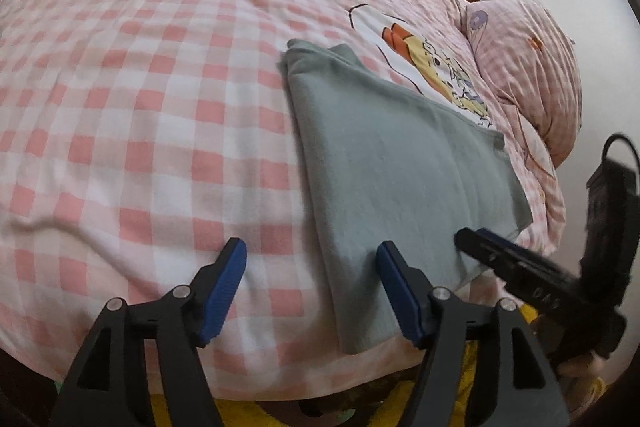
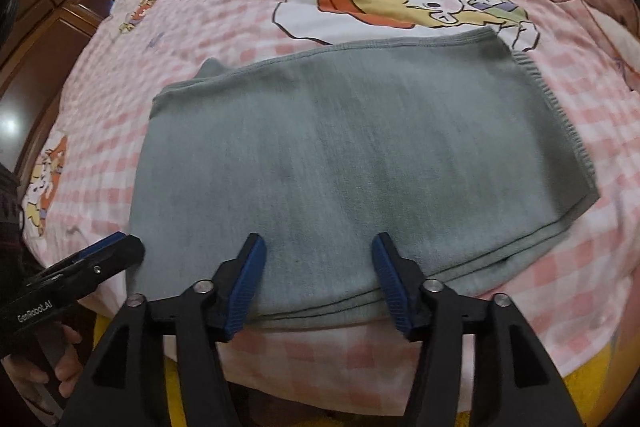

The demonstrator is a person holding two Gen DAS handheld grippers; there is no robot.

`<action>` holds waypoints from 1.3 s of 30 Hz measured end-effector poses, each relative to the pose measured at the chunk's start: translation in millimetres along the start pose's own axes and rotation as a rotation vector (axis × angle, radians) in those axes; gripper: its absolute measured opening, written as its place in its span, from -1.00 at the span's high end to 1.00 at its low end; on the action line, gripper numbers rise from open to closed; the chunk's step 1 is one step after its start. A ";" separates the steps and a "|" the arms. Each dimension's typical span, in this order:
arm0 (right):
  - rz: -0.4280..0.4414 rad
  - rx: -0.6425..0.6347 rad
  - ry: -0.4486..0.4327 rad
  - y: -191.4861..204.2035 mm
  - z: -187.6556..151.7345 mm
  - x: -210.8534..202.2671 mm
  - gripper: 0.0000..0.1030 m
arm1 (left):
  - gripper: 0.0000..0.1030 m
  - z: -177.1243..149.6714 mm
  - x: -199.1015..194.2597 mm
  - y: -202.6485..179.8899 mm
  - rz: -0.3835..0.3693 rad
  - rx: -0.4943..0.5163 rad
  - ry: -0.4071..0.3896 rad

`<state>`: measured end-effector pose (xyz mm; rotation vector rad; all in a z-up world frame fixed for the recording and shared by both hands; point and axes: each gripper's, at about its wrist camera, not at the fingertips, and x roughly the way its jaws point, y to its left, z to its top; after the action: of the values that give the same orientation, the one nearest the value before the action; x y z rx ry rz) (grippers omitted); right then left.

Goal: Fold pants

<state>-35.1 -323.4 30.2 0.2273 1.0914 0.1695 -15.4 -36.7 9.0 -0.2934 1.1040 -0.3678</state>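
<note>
The grey-green pants (image 2: 352,155) lie folded into a flat stack of layers on the pink checked bedsheet (image 2: 208,11), close to the bed's front edge. My right gripper (image 2: 318,243) hovers open over the near edge of the stack, with cloth below it and nothing pinched. In the left wrist view the pants (image 1: 392,155) run away to the right. My left gripper (image 1: 311,251) is open at their left near corner, one finger over cloth and the other over the sheet. Each gripper shows in the other's view: the right gripper (image 1: 480,243) and the left gripper (image 2: 116,247).
A bunched pink checked quilt (image 1: 528,67) lies at the far right of the bed. A dark wooden wardrobe (image 2: 60,27) stands beyond the bed's left side. Yellow floor covering (image 2: 592,387) shows below the bed's front edge. A person's hand (image 2: 60,367) holds the left gripper's handle.
</note>
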 end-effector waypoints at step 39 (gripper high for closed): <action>0.007 -0.011 -0.083 -14.2 -5.7 -20.5 -0.41 | 0.14 -7.5 9.7 -40.9 0.067 0.101 -0.041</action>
<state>-49.1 -341.6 41.5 0.2263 1.0072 0.1706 -24.2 -78.2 14.7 -0.1738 1.0486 -0.3554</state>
